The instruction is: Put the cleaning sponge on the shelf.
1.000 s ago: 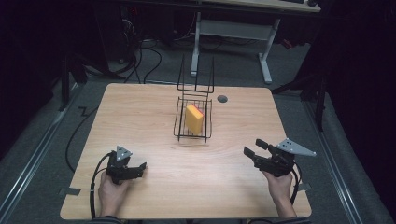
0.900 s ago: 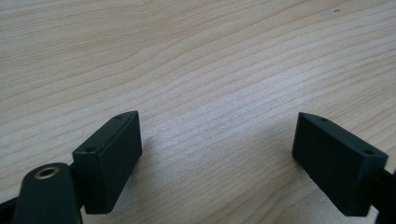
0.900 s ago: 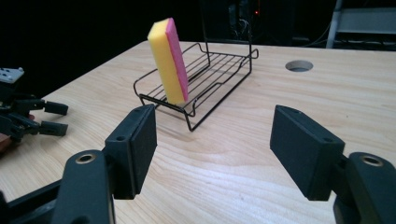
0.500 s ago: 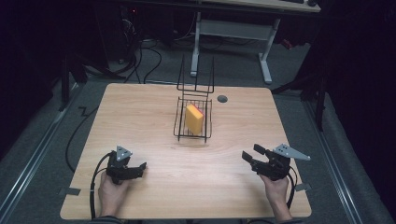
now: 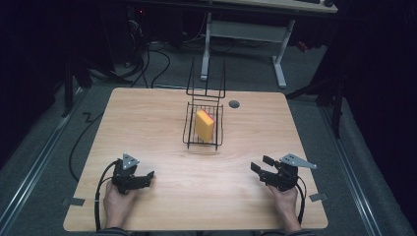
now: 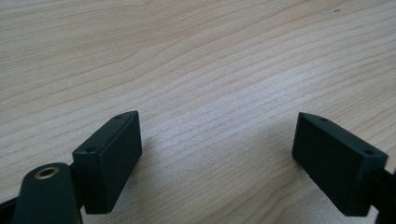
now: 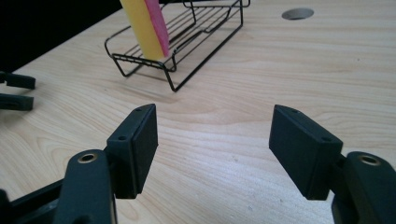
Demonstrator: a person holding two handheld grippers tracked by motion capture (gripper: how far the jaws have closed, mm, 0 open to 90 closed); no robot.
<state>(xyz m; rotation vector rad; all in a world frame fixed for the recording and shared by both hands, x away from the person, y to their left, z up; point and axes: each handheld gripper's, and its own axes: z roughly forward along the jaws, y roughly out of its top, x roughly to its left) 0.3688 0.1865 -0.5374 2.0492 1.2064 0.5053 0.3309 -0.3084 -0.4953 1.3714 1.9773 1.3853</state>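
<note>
Both grippers, left (image 5: 143, 178) and right (image 5: 260, 166), rest on the near worktop (image 5: 157, 123) with jaws spread and empty, seemingly before reaching for the yellow sponge (image 5: 204, 124) standing in the far wire rack (image 5: 189, 132).

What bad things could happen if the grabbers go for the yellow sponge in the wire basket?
1. The sponge stands on edge, leaning in the wire rack; a nudge could tip it over.
2. The rack looks light and sits loose on the table; a jaw catching a wire might drag or overturn it.
3. The right gripper and left gripper, both open, could bump over that narrow rack.
</note>
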